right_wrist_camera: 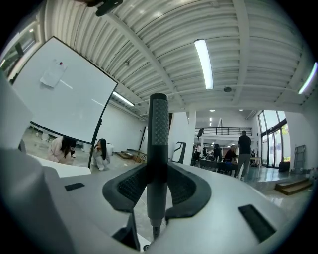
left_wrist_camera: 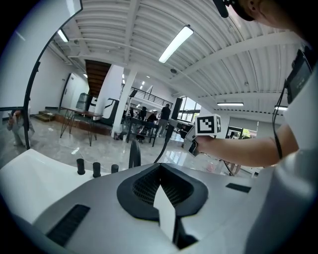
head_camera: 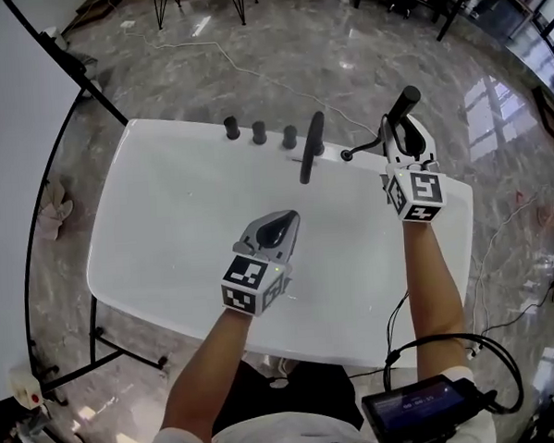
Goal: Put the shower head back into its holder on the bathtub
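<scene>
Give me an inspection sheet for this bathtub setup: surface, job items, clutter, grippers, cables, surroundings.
Surface: white bathtub top, bare and glossy.
Job's things: shower head held off the top; three black knobs and a tall black fitting along the far edge; the holder cannot be told apart.
Clutter: nothing seen on the top; a cloth lies on the floor.
Grippers: right hand-held gripper shut on the shower head's handle; left hand-held gripper shut, empty.
Cables: shower hose runs from handle to tub; black cable loops by the right forearm.
Surroundings: grey marble floor, white board on a black stand, people far off.
</scene>
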Available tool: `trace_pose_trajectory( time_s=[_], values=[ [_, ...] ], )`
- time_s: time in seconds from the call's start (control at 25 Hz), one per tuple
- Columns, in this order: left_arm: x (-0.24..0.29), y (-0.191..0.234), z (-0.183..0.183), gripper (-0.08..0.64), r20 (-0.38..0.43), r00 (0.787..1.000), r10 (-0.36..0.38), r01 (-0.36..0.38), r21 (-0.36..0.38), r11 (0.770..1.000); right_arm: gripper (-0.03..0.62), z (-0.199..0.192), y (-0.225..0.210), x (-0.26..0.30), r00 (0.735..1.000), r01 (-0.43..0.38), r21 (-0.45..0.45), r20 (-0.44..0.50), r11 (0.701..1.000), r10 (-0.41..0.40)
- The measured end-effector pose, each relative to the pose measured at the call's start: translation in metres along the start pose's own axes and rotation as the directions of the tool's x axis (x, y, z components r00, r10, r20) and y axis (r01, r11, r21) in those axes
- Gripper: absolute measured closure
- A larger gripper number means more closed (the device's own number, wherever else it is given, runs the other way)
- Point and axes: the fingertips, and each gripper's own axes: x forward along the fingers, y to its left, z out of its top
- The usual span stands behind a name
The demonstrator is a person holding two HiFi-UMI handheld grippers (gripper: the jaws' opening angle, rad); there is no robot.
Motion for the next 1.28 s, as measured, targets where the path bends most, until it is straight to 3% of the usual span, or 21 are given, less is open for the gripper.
trace_pose_trajectory(
  time_s=[0.28, 0.72, 0.88, 1.12, 1.28],
  values=[
    [0.015, 0.031, -0.054, 0.541, -0.044, 0.999, 0.023, -0.024, -0.025, 0.999, 0.465, -0.063, -0.005, 0.031, 1.0, 0.001, 0.13, -0.017, 0.991, 0.001],
    [0.038, 0.074, -0.12, 0.541, -0.062, 0.996, 0.056, -0.058, -0.035, 0.998, 0.465, -0.187, -0.006, 0.07, 0.994, 0.046, 0.243, -0.106, 0.969, -0.02],
    [0.041, 0.088, -0.141, 0.543, -0.065, 0.996, 0.062, -0.066, -0.066, 0.996, 0.466, -0.218, -0.006, 0.087, 0.99, 0.074, 0.233, -0.134, 0.97, -0.044],
    [0.05, 0.102, -0.165, 0.541, -0.09, 0.994, 0.057, -0.06, -0.033, 0.998, 0.465, -0.268, 0.005, 0.102, 0.985, 0.086, 0.258, -0.169, 0.962, -0.042],
    [0.056, 0.109, -0.173, 0.541, -0.087, 0.995, 0.057, -0.061, -0.054, 0.997, 0.465, -0.301, 0.004, 0.103, 0.978, 0.106, 0.288, -0.201, 0.952, -0.048]
  ],
)
